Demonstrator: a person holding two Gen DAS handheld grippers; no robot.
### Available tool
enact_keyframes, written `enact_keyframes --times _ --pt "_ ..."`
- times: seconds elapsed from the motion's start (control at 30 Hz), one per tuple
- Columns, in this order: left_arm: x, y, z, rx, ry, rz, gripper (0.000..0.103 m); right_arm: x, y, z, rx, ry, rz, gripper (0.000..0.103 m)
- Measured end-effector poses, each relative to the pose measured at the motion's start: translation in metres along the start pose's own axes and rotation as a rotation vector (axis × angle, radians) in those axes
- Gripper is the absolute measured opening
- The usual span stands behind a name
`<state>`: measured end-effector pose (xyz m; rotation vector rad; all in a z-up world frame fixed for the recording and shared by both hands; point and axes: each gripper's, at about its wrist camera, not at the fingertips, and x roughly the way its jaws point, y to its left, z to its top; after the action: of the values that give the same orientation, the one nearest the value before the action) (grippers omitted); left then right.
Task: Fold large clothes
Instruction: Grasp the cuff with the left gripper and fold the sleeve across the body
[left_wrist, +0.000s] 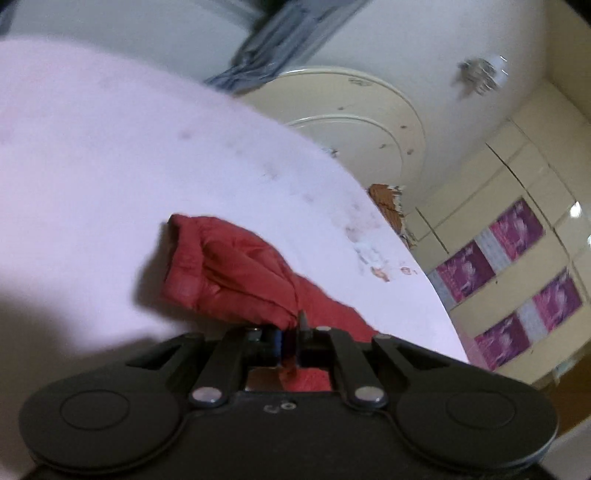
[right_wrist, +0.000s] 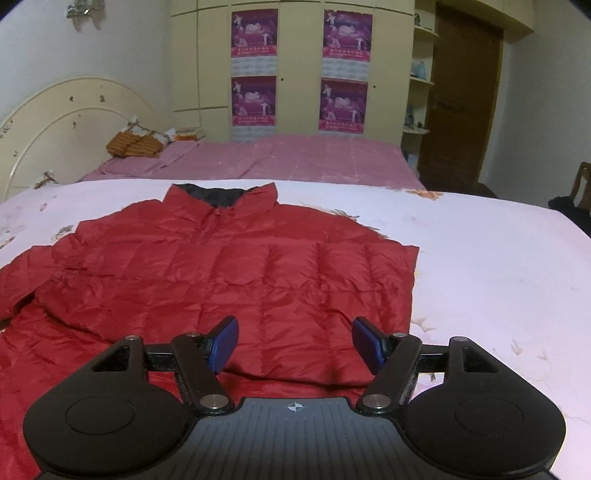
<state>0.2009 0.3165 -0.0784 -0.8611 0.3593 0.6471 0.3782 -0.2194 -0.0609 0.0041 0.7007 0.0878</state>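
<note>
A red quilted puffer jacket (right_wrist: 236, 266) lies front up on the white floral bedsheet (right_wrist: 498, 258), collar pointing away, its right side folded in with a straight edge. Its left sleeve runs off toward the left edge of the right wrist view. My right gripper (right_wrist: 293, 343) is open and empty, hovering over the jacket's lower hem. In the tilted, blurred left wrist view, my left gripper (left_wrist: 290, 341) is shut on a bunched piece of the red jacket (left_wrist: 229, 273), apparently the sleeve end, held just above the sheet (left_wrist: 110, 166).
A pink sheet (right_wrist: 314, 158) covers the far part of the bed, with an orange bundle (right_wrist: 129, 146) near the cream headboard (right_wrist: 66, 122). A cream wardrobe with purple posters (right_wrist: 299, 66) stands behind. A brown door (right_wrist: 461, 99) and a chair (right_wrist: 580, 184) are at the right.
</note>
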Motion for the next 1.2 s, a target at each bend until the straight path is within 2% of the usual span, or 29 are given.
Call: enact_keyframes --times 0.1,0.27,0.47,0.67,0.8,1.13,1.2 --pt "0.011 -0.020 0.008 0.047 -0.003 0.008 0.006 0.005 -0.001 -0.001 0.008 0.013 -0.008 0.068" --pt "0.017 -0.078 0.011 0.212 -0.008 -0.090 0.006 0.011 -0.003 -0.001 0.016 0.024 -0.024 0.068" --pt "0.025 -0.161 -0.025 0.422 0.045 -0.202 0.006 0.017 -0.012 0.001 0.044 0.028 -0.049 0.068" --pt "0.037 -0.226 -0.067 0.600 0.098 -0.300 0.006 0.022 -0.026 0.001 0.080 0.029 -0.065 0.068" --pt "0.040 -0.267 -0.103 0.699 0.157 -0.397 0.006 0.024 -0.038 -0.001 0.116 0.026 -0.076 0.068" --pt "0.013 -0.339 -0.246 1.095 0.327 -0.604 0.006 0.021 -0.075 0.000 0.178 0.002 -0.114 0.068" --pt "0.007 -0.348 -0.267 1.136 0.366 -0.648 0.006 0.017 -0.084 0.000 0.190 -0.008 -0.119 0.069"
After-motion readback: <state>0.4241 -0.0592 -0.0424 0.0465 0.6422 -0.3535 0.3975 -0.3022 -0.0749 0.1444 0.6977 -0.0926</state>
